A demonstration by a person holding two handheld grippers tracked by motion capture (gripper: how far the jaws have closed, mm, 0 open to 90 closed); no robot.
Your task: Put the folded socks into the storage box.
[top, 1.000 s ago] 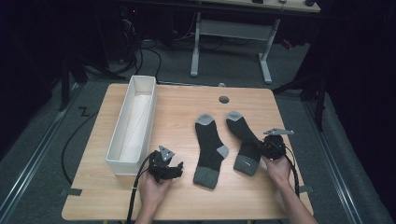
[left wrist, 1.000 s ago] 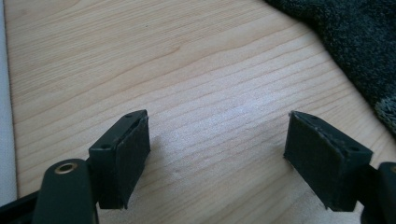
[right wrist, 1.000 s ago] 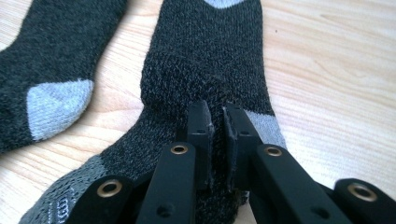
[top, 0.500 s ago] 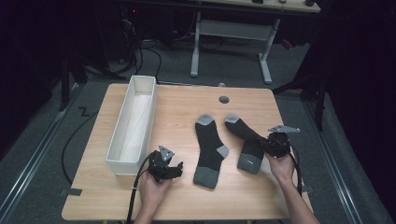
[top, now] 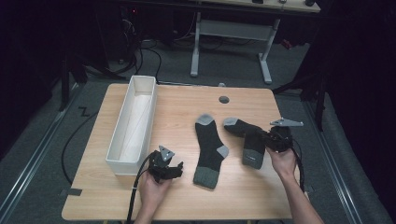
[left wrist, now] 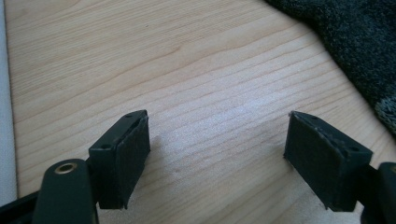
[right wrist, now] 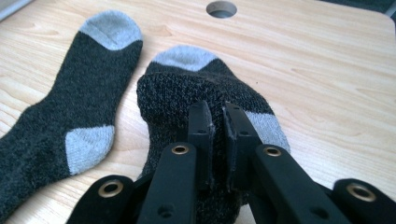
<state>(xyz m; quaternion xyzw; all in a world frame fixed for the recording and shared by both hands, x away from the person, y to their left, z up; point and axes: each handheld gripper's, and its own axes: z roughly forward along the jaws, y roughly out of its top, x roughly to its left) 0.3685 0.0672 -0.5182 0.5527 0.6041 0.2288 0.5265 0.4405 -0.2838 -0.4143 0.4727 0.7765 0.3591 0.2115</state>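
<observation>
Pinching the right-hand sock (top: 252, 142), your right gripper (top: 273, 140) has its two black jaws pressed together on a fold of the dark knit about midway along it, as the right gripper view shows, where the jaws meet over the sock (right wrist: 187, 93) and bunch the cloth up in front of them. That sock lies on the right part of the wooden table (top: 177, 102), doubled over, with its grey toe pointing toward the far edge and its grey cuff hanging toward you. Your right hand (top: 282, 163) comes in from the near right edge, and the gripper's cable trails back along your forearm.

Just to its left, apart from it, the second sock (top: 210, 149) lies flat and stretched out, grey toe away from you, grey heel on its right side, grey cuff nearest you. In the right gripper view this second sock (right wrist: 65, 116) runs down the left side.

Your left gripper (top: 163, 168) sits near the front edge in your left hand (top: 154, 186), with its jaws standing well apart over bare wood and nothing between them. In the left gripper view the edge of the second sock (left wrist: 355, 42) shows at the upper right, clear of the jaws.

A long white bin (top: 116, 154) stands along the left part of the table, just beside your left gripper, and a round hole (top: 224, 99) is near the far edge
</observation>
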